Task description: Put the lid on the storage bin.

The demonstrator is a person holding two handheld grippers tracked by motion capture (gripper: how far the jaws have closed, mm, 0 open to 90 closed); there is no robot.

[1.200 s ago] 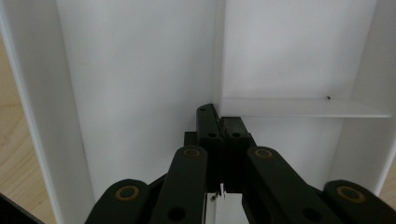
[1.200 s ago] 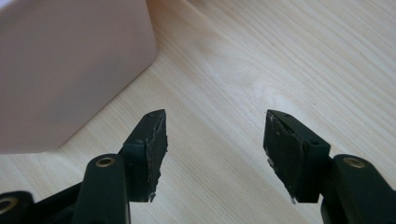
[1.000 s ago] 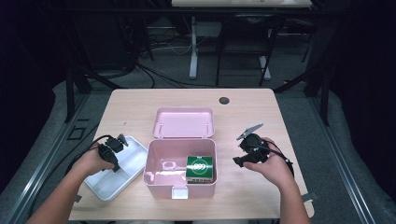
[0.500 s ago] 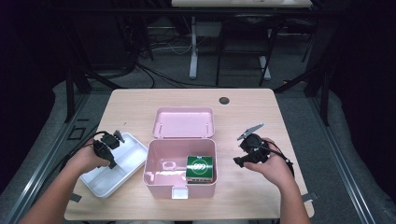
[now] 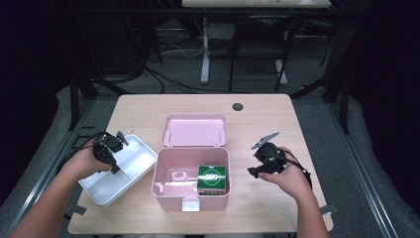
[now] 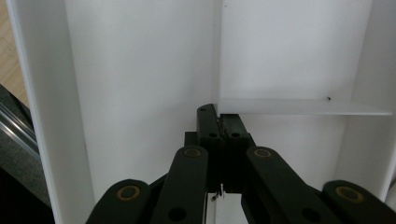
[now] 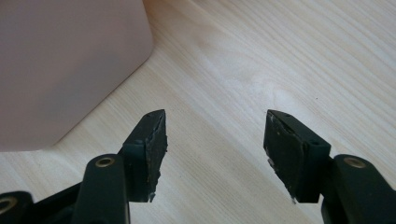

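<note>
**Left hand-held gripper pinching the tray**

My left hand-held gripper (image 5: pixel 110 151) is pressed together on a divider of the white tray (image 5: pixel 141 159), left of the pink box (image 5: pixel 190 191). My right hand-held gripper (image 7: pixel 215 135) is spread over the worktop (image 7: pixel 261 56), the box just beside it.

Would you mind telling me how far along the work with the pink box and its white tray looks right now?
Done: the pink box stands open, and the white tray sits on the table beside it. A green packet lies in the box. In hand: the left gripper, fingers shut on nothing, is over the tray; the right gripper waits open over bare wood. Left, probably: returning the tray and closing the lid.
</note>
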